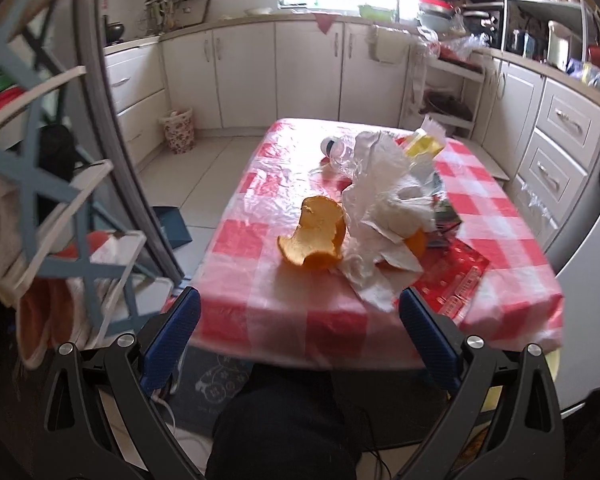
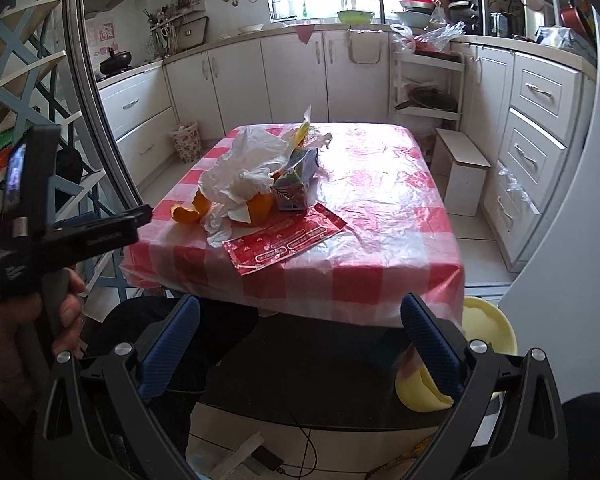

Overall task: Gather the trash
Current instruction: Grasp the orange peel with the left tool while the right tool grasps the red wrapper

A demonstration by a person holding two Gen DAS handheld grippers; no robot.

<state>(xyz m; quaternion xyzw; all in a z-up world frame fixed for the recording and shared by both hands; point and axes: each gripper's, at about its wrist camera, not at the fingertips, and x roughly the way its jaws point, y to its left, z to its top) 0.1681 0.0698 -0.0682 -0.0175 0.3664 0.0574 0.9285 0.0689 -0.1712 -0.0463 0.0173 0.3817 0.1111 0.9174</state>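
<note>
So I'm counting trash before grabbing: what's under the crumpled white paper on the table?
Under the white paper, orange peel sticks out on both sides, and the paper's near edge overlaps a red wrapper. A carton sits just behind. Anything beneath the paper's middle is covered.

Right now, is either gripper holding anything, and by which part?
Nothing is held. The left gripper and right gripper are both open and empty, short of the table.

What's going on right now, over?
Both tongs open, empty, short of the table. Trash pile untouched: orange peel, crumpled tissue, carton. Nothing blocking.
</note>
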